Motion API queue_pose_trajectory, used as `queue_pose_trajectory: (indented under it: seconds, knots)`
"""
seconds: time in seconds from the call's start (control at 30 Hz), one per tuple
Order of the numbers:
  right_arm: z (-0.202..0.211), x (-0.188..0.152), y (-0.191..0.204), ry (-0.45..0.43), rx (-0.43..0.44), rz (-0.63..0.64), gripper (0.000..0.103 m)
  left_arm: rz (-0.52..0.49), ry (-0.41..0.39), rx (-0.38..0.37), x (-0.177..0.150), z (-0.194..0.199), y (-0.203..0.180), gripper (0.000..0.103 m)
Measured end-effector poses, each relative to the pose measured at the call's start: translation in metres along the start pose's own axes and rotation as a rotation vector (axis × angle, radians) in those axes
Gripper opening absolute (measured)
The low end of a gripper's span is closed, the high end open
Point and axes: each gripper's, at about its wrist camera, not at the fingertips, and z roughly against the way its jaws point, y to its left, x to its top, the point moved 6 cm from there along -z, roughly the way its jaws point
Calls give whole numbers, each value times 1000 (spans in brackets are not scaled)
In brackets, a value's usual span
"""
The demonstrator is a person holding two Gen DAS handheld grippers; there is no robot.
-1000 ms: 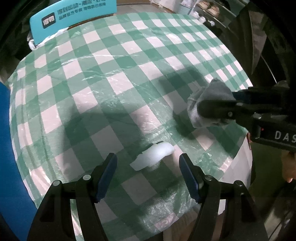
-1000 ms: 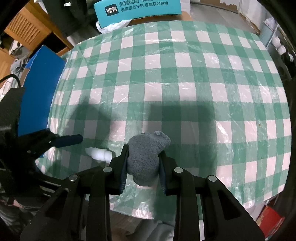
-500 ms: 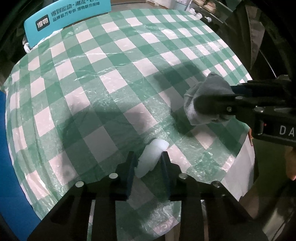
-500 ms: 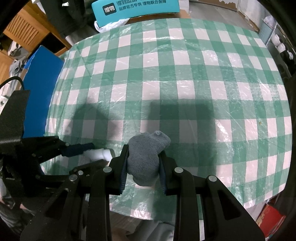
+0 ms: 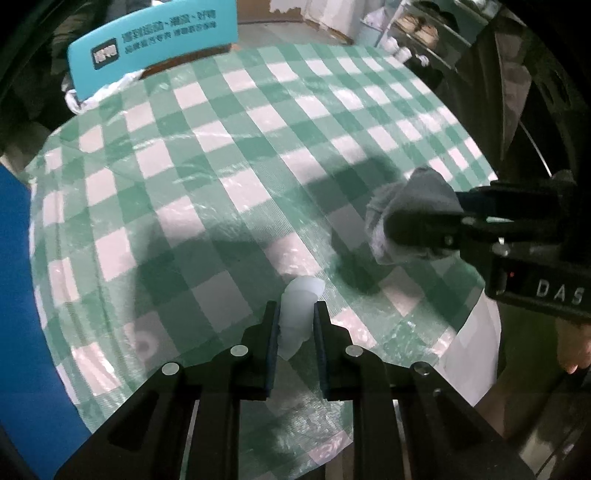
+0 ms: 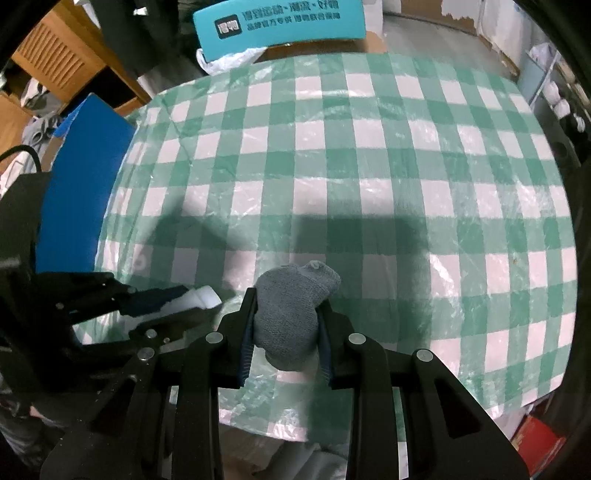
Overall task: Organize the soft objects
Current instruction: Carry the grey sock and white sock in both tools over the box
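My left gripper (image 5: 294, 314) is shut on a soft white object (image 5: 300, 310) and holds it just above the near edge of the green-and-white checked table (image 5: 207, 177). My right gripper (image 6: 286, 314) is shut on a grey sock (image 6: 291, 310) and holds it above the table's near edge. In the left wrist view the grey sock (image 5: 410, 206) and right gripper are at the right. In the right wrist view the white object (image 6: 199, 299) and left gripper (image 6: 177, 299) are at the lower left.
A teal chair back (image 5: 155, 44) with printed text stands beyond the table's far edge, also in the right wrist view (image 6: 280, 26). A blue panel (image 6: 77, 177) lies along the table's left side. Wooden furniture (image 6: 55, 62) is at the far left.
My left gripper closed on the white object, which lay on the cloth between open fingers, and has lifted it a little. My right gripper kept holding the grey sock.
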Motion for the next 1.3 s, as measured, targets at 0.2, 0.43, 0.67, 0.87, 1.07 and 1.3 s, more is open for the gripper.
queue_pose_trajectory:
  seconds: [0.2,0.43,0.67,0.87,1.07,1.3]
  knots:
    - [15,6,11,-43,-6,34,27,19,-64,24,8,25,7,18]
    - [28,17,19,-85,5,37,27,42,-135,41,16,54,10,18]
    - [47,28,34,-140,7,65,27,75,-186,44,20,79,19,18]
    - [63,36,56,-186,25,103,27,102,-237,49,21,104,31,18]
    - [74,45,80,-212,42,145,27,141,-277,58,17,126,48,18]
    - [79,55,111,-230,67,193,27,195,-308,72,6,148,74,18]
